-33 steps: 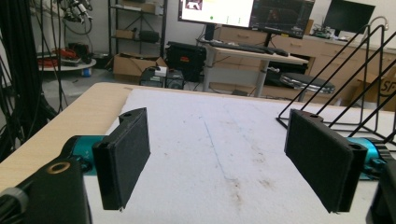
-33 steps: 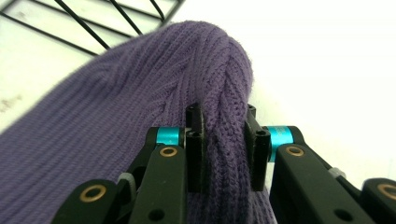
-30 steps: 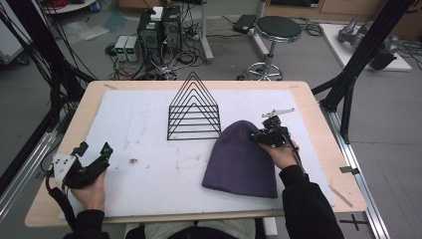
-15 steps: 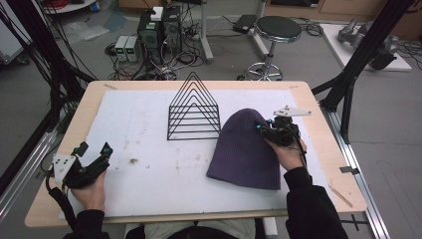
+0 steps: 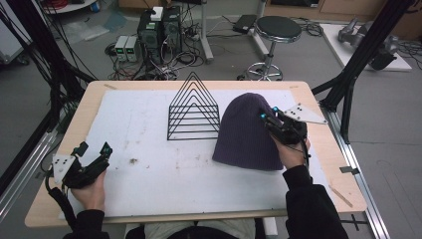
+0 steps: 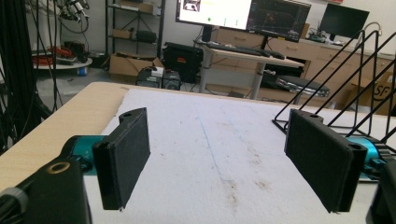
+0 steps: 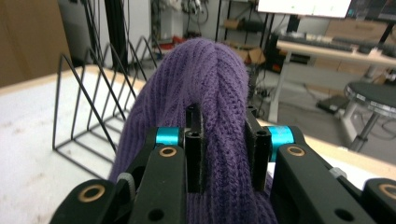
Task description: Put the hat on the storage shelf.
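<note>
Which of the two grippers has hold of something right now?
The right gripper: its jaws are clamped on a fold of the purple knitted beanie. The left gripper rests with jaws wide apart over the white foam mat, nothing between them.

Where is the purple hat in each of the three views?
High view: purple hat right of centre, its right edge in the right gripper.
Left gripper view: not in it.
Right gripper view: hat in the centre, between the jaws.
Shared landmark: black wire rack.
</note>
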The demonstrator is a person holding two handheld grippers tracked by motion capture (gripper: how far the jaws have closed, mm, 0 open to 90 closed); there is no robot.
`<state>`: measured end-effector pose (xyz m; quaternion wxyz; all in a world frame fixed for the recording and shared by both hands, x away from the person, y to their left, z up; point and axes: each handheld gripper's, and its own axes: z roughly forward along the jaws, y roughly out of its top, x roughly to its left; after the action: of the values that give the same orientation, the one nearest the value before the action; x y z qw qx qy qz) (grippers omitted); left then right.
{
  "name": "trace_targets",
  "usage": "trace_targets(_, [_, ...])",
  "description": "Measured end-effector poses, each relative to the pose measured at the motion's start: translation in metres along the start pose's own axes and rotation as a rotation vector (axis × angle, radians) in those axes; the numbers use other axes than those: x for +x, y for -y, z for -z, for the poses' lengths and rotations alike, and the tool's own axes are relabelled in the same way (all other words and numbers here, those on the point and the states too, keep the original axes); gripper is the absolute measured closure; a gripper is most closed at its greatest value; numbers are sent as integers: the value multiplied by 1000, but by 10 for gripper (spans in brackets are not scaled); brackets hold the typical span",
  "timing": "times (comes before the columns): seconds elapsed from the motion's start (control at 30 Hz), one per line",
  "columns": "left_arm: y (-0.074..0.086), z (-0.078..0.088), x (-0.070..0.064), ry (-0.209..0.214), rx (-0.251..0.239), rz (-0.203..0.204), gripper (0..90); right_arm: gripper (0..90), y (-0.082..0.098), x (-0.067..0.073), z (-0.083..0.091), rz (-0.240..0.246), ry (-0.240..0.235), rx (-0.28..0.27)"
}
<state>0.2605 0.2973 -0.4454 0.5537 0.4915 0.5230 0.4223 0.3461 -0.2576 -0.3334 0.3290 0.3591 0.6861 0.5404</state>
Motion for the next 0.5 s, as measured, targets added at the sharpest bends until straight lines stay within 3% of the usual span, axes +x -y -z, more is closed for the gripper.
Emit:
trace_targets(0.17, [0, 0, 1, -1, -2, 6, 225, 748, -10, 7, 4, 2, -19, -59])
trace_targets(0.27, [0, -1, 0, 5, 1, 6, 224, 747, -17, 11, 6, 29, -28, -92])
trace_targets(0.5, [0, -3, -2, 15, 5, 5, 210, 747, -44, 18, 14, 43, -47, -190])
